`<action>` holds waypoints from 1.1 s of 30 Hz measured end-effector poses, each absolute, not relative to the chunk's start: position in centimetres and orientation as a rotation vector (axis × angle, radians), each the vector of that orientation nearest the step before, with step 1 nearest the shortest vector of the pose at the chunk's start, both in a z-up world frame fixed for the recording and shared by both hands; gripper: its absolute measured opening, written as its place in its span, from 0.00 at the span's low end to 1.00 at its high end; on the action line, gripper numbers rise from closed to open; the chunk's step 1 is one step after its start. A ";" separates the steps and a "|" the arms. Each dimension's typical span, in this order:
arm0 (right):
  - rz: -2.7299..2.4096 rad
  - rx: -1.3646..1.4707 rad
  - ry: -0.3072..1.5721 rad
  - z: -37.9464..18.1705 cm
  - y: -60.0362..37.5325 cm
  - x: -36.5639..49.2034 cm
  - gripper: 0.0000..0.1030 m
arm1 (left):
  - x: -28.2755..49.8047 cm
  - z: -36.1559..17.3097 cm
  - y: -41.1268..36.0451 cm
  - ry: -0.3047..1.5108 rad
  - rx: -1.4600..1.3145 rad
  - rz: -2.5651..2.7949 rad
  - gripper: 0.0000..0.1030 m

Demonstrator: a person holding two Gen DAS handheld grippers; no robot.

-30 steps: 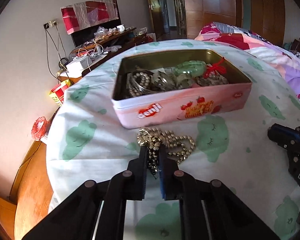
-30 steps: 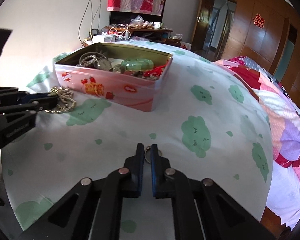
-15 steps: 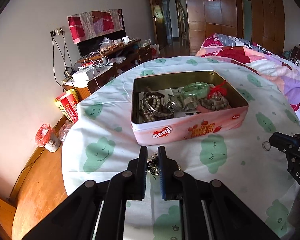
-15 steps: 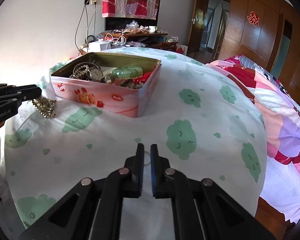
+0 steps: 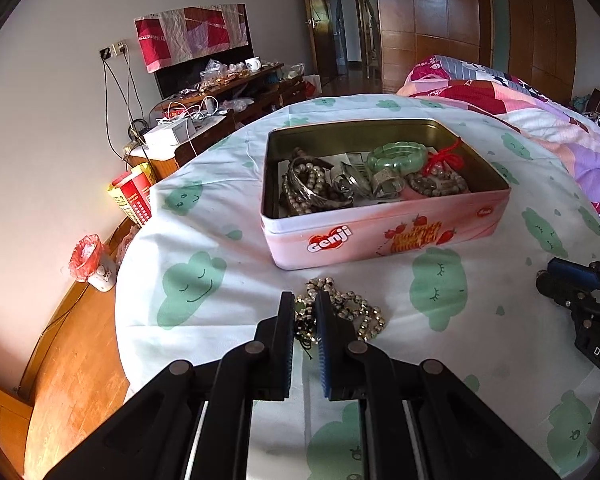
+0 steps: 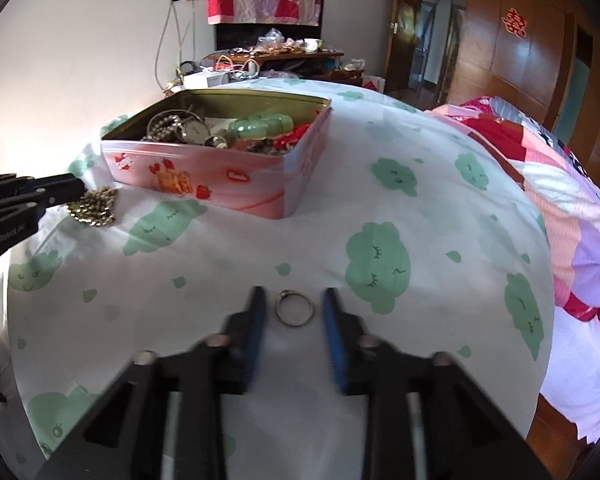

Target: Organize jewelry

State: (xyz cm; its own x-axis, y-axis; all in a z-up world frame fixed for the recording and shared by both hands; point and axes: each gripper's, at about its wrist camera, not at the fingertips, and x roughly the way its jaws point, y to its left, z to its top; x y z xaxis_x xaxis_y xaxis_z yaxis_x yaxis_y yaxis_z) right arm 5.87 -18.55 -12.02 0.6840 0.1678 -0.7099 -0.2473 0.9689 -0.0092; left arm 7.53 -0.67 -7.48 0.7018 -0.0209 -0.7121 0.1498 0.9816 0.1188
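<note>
A pink biscuit tin [image 5: 380, 236] [image 6: 220, 180] stands open on the cloud-print cloth, holding a green bracelet [image 5: 398, 156] [image 6: 260, 126], bead strands, bangles and a watch. Just in front of the tin my left gripper [image 5: 304, 300] [image 6: 78, 194] is shut on a gold bead strand [image 5: 352, 312] [image 6: 94, 210], whose loose end rests on the cloth. My right gripper [image 6: 294, 300] [image 5: 544, 276] has its jaws opening. A thin metal ring [image 6: 296, 323] lies flat on the cloth between its blue pads [image 6: 332, 320], touching neither.
The round table's cloth [image 6: 380, 208] drops off at the left and near edges. A bed with a patchwork quilt [image 6: 572, 200] lies close on the right. A cluttered sideboard [image 5: 220, 92] stands behind, with a wooden floor [image 5: 72, 352] and a red-lined bin [image 5: 88, 256] at the left.
The right jaws have parted and the ring they pinched now lies free on the cloth. The bead strand hung from the left gripper half a second ago and now rests on the cloth again.
</note>
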 end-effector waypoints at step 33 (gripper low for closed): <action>0.128 -0.250 0.653 -7.9 -18.1 6.4 0.20 | 7.4 -1.2 -0.6 0.664 0.219 -0.065 0.09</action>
State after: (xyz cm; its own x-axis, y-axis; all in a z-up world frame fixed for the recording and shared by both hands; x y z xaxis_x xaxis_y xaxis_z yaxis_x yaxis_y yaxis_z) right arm 6.43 -18.12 -7.91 0.7880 0.0396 -0.6144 -0.1961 0.9621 -0.1895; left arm 7.44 -0.65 -1.18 0.7862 0.0098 -0.6180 0.1297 0.9750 0.1806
